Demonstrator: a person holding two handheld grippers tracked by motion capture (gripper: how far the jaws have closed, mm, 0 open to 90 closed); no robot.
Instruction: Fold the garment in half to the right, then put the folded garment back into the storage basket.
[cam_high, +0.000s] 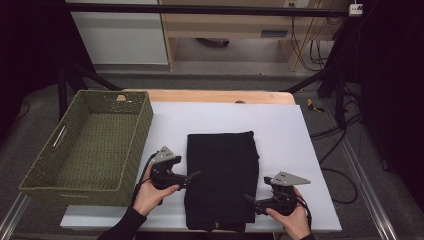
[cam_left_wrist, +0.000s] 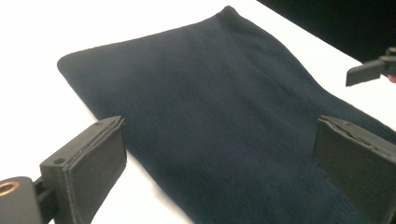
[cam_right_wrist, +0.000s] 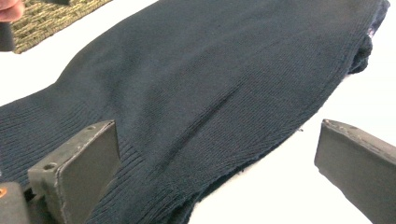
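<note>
Folded dark sweater (cam_high: 221, 180) lies mid-tabletop, a gripper at each side.
Left gripper (cam_high: 192, 176) at nine o'clock, right gripper (cam_high: 248, 200) at four: both jaws wide, empty; pinch every layer before lifting toward the basket (cam_high: 134, 145).

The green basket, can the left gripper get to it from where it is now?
Probably yes. The left gripper is open, holds nothing and points at the folded dark garment. The woven basket sits just to its left, with bare white sheet between them.
</note>
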